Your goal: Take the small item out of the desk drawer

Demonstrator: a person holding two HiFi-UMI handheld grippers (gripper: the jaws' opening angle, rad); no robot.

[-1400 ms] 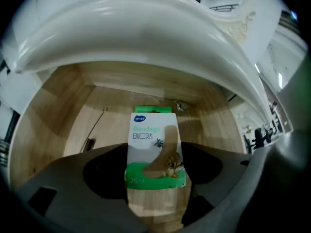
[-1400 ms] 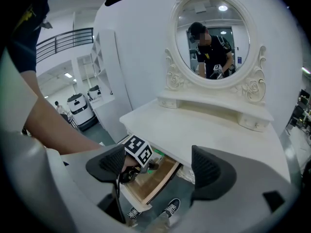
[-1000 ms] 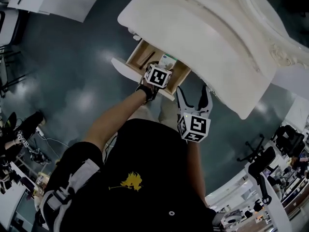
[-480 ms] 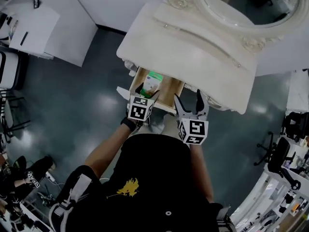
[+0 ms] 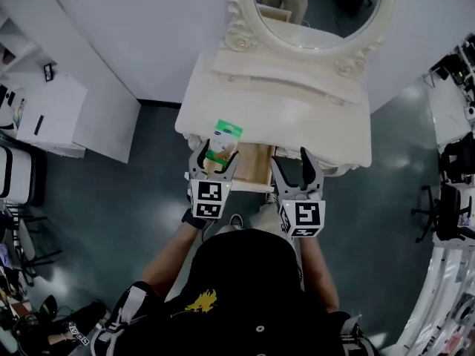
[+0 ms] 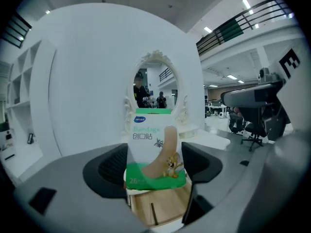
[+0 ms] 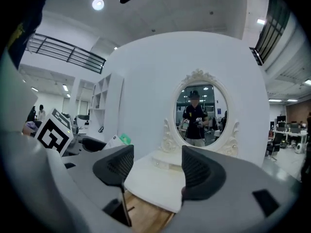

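Between your left gripper's (image 5: 213,156) jaws: bandage box (image 5: 223,139), pinched upright, up out of the drawer (image 5: 254,167).
Right gripper (image 5: 296,166): jaws apart, nothing between them, though they've just been closing a bit.
Drawer: open under the dressing table (image 5: 297,121).
Progress: item's out, so basically done; I'd guess only setting it down is left.

**A:** How many grippers are there?

**B:** Two: the left gripper (image 5: 214,158) and the right gripper (image 5: 291,162). Each carries one black-and-white marker cube (image 5: 208,199), so two cubes in all.

**A:** How many things sit between jaws?

**B:** One, a green-and-white bandage packet (image 5: 223,141), clamped in the left. The right's jaws have just been closing, with nothing between them.

**A:** And the furniture?

**B:** One white dressing desk (image 5: 297,117). It has one oval mirror in a carved white frame (image 5: 315,10) at its far side and one open wooden drawer (image 5: 252,170) at its near side.
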